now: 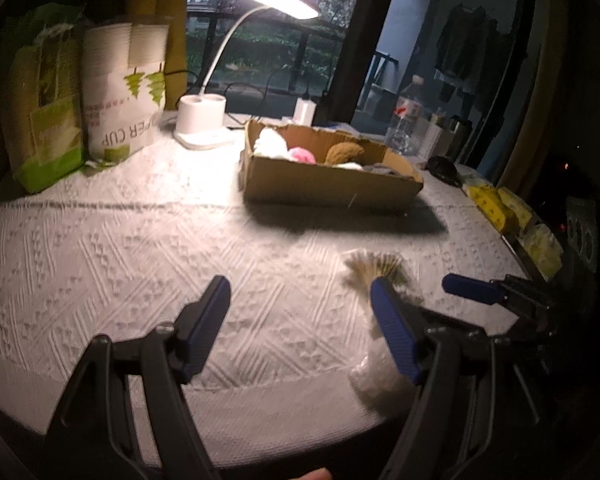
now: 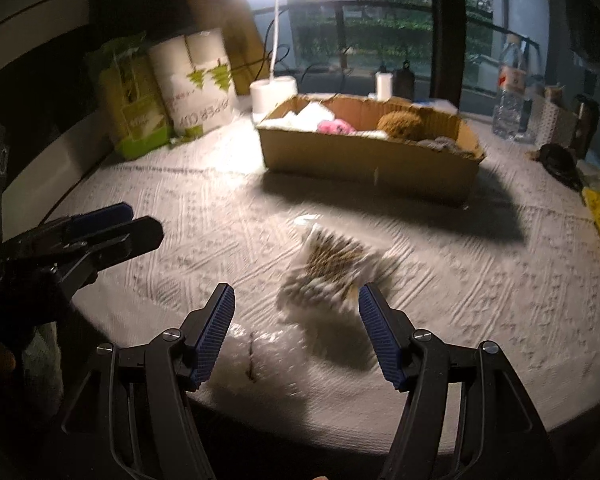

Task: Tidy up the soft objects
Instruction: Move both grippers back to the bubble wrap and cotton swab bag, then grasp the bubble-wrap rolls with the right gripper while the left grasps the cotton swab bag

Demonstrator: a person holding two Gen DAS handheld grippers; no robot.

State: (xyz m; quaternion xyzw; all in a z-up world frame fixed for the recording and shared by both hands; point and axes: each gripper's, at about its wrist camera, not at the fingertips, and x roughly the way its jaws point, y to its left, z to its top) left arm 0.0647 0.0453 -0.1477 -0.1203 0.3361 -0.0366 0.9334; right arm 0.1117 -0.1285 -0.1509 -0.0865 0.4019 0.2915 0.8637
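A clear bag of cotton swabs lies on the white textured tablecloth, just ahead of my open right gripper. In the left wrist view the bag lies beside the right finger of my open, empty left gripper. A cardboard box at the back holds white, pink and brown soft items; it also shows in the right wrist view. My right gripper shows in the left wrist view, and my left gripper in the right wrist view.
A lit desk lamp stands behind the box. Paper cup packs and a green bag stand at the back left. A water bottle, a dark object and yellow packets are on the right.
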